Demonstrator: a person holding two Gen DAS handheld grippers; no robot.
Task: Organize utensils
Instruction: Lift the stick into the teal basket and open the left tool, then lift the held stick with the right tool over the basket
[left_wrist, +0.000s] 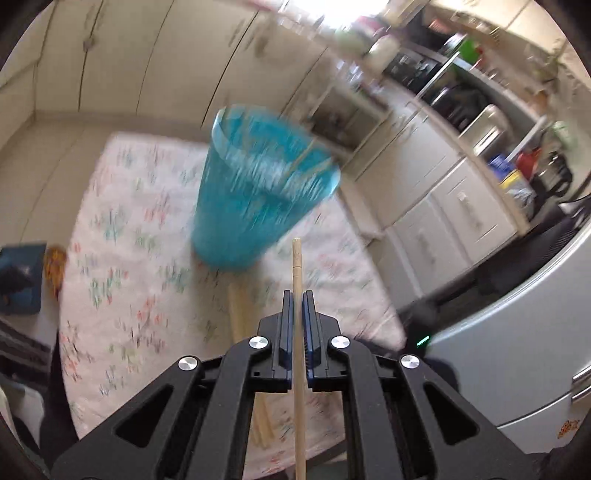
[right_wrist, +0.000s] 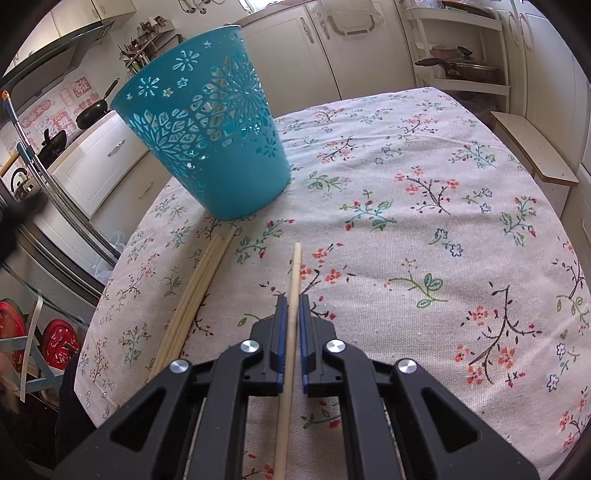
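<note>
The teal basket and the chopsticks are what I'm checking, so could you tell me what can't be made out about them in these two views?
- Left wrist view: motion blur smears the teal basket; its contents are unreadable.
- Right wrist view: the basket's solid wall hides its inside.
- Both views: each held chopstick runs off the bottom edge.
- Right wrist view: the loose chopsticks pass behind the right gripper; their count is unclear.

Bright daylight, window glare at top of the motion-blurred left view; right view sharp, edges fisheye-bent.

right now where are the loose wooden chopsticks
In the right wrist view, the loose wooden chopsticks lie on the floral tablecloth, left of the jaws, their far ends at the teal plastic basket.
</note>
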